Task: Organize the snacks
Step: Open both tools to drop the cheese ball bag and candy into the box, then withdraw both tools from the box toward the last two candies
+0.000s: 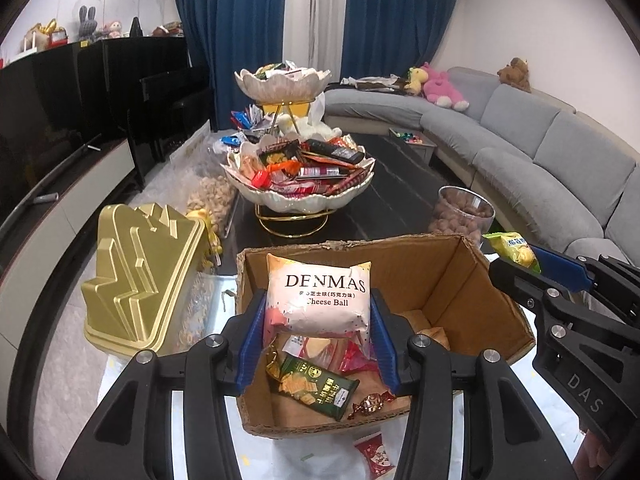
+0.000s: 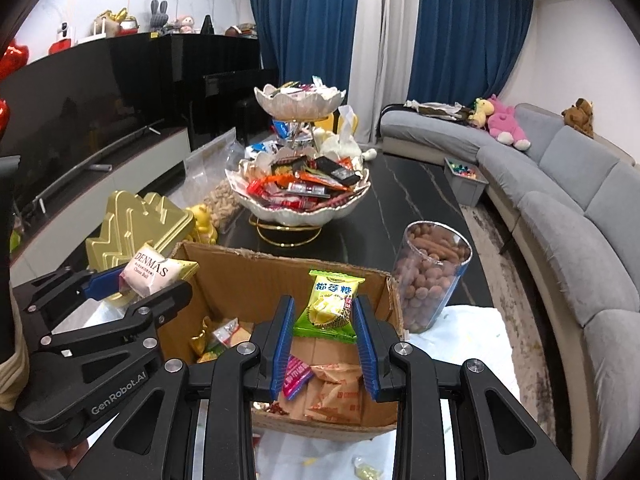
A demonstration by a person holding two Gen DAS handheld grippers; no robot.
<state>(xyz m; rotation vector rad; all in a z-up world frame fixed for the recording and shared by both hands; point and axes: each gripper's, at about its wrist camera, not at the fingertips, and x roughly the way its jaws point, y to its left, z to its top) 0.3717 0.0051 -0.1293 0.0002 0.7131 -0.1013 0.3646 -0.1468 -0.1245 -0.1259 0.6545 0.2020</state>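
left gripper [image 1: 318, 332] fingers clamped on cheese ball packet [image 1: 318, 300] — right gripper [image 2: 324, 344] fingers clamped on durian candy packet [image 2: 330, 306], both above cardboard box [image 1: 480, 280].

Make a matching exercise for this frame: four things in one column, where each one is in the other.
Things:
1. cheese ball packet
2. durian candy packet
3. green cracker packet
4. jar of nuts

Places:
A. lying in the cardboard box
B. held in the right gripper
C. standing right of the box
D. held in the left gripper

Pairs: 1-D, 2-B, 3-A, 4-C
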